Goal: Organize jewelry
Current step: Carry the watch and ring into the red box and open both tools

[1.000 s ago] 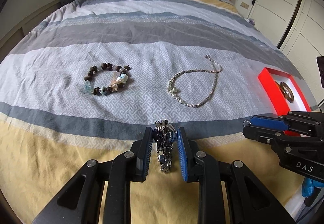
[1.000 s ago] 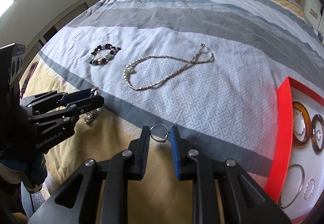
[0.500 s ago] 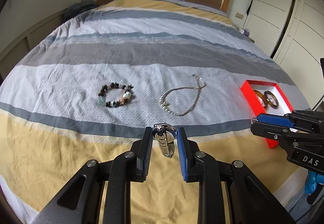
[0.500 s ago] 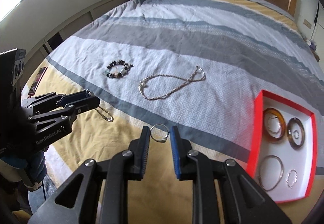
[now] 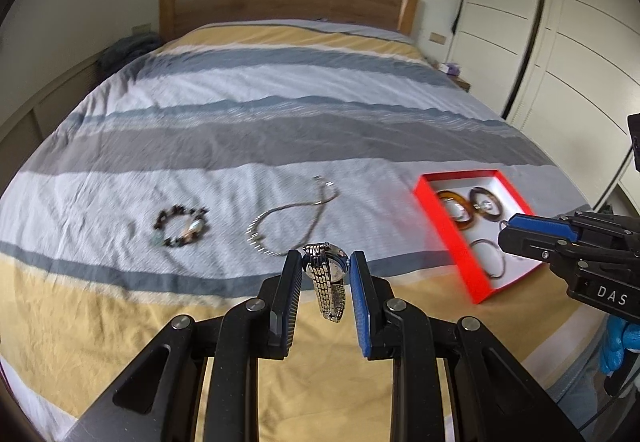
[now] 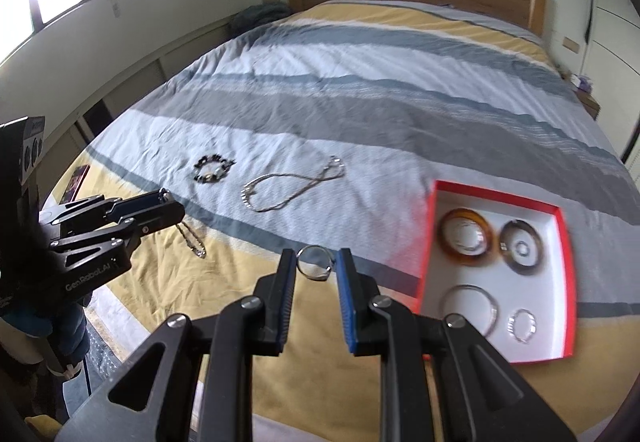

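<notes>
Left gripper [image 5: 325,278] pinches a silver watch [image 5: 328,284], band hanging down; right gripper [image 6: 316,266] pinches a small ring [image 6: 315,262]; both above the bed [image 6: 360,114]; red box [image 6: 560,282] lies right, nearer right gripper

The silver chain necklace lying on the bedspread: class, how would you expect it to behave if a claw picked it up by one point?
The silver chain necklace lies in a loose crossed loop, so it is probably floppy and would dangle. Its thin links suggest little weight. It might snag or drag on the bedspread, and may tangle where the strands cross.
</notes>
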Demonstrator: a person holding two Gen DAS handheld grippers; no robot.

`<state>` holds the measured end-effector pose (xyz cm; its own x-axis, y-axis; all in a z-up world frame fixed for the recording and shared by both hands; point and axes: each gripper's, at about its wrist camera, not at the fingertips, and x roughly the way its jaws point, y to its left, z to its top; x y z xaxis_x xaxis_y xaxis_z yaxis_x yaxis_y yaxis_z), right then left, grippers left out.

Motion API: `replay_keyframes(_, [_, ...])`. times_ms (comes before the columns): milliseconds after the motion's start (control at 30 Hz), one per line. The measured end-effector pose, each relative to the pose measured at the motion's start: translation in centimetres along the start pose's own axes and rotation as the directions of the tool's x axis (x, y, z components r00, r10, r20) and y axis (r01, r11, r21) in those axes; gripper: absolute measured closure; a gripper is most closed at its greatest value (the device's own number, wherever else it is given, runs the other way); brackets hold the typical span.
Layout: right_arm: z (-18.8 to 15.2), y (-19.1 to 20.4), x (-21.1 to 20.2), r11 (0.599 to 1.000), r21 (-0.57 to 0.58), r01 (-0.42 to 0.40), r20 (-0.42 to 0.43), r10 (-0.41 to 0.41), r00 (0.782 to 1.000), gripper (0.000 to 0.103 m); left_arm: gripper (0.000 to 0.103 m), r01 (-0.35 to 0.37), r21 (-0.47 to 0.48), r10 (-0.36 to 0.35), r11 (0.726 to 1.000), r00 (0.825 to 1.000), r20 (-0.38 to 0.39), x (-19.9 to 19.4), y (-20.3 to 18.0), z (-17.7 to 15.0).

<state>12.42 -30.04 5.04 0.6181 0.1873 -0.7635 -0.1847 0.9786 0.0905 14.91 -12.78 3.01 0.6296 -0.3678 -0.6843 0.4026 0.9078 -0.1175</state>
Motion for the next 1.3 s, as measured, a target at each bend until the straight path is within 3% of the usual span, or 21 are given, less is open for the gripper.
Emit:
replay_keyframes(300, [-0.9,-5.7,-3.6,0.995,0.072,0.069,0.043,-0.072,0.996,0.084,0.079,0.064,0.073,-0.065,0.995,0.998,0.008,0.7,-5.7,1.8])
replay_keyframes(567, [-2.4,-12.5,-5.1,0.978,0.159,0.136,0.036,-0.144,0.989,0.084,0.079,0.123,0.139,-0.12,0.983,0.992,-0.029,3.6,-11.0,2.9])
replay_keyframes(1067, [-6.4,-20.6,0.9,0.961,0.243,0.136,-0.096,-0.116,0.989,0.084,0.079,0.234,0.265,-0.188,0.935,0.964,-0.188,12.4,-21.3,2.4])
replay_keyframes(1300, [-7.3,-22.1,4.2,0.97,0.216,0.113,-0.178,-0.075,0.981,0.084,0.079,0.24,0.256,-0.17,0.936,0.948,-0.267,16.8,-23.1,1.4])
